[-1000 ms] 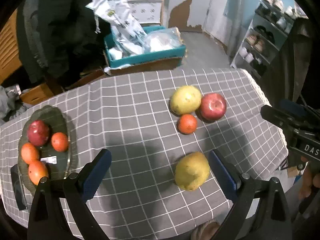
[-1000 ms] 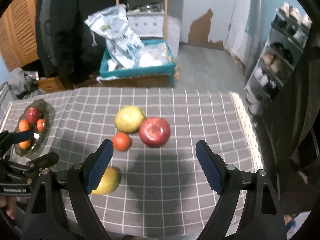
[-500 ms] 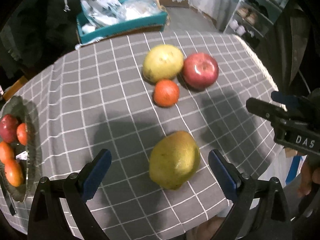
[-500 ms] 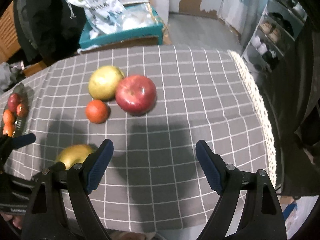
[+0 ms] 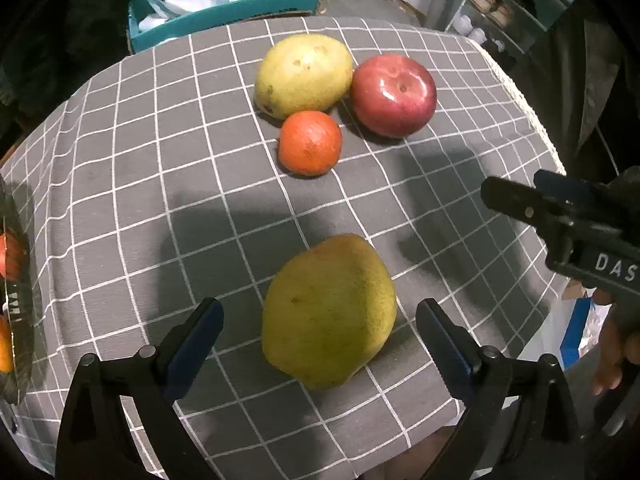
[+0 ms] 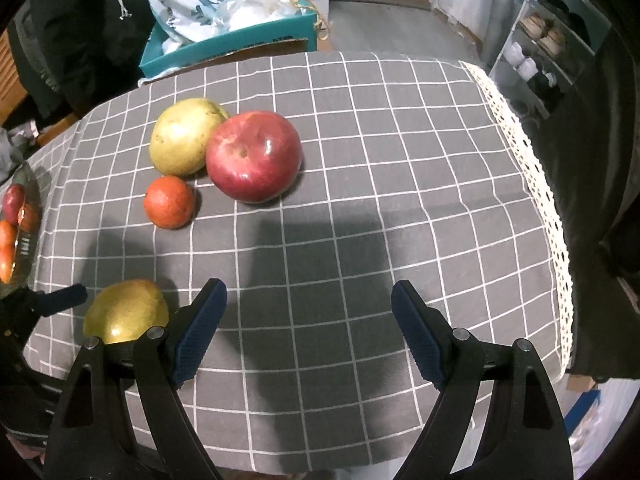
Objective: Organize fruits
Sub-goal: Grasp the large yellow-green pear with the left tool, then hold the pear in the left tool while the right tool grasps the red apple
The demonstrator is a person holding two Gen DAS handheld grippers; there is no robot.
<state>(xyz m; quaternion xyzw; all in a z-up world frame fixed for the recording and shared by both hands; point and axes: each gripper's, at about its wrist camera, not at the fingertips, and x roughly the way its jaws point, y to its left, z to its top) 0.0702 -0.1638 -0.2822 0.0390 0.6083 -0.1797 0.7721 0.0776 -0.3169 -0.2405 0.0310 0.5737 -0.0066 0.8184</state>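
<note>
Both grippers have dropped closer; left gripper (image 5: 320, 326), jaws just narrowing, still brackets the near pear (image 5: 329, 310) untouched; right gripper (image 6: 309, 320) gapes empty. An off-centre squeeze could roll it.

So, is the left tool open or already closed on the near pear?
Open. In the left wrist view the left tool has a gap showing on each side of the near pear; its jaws have just been closing.
</note>
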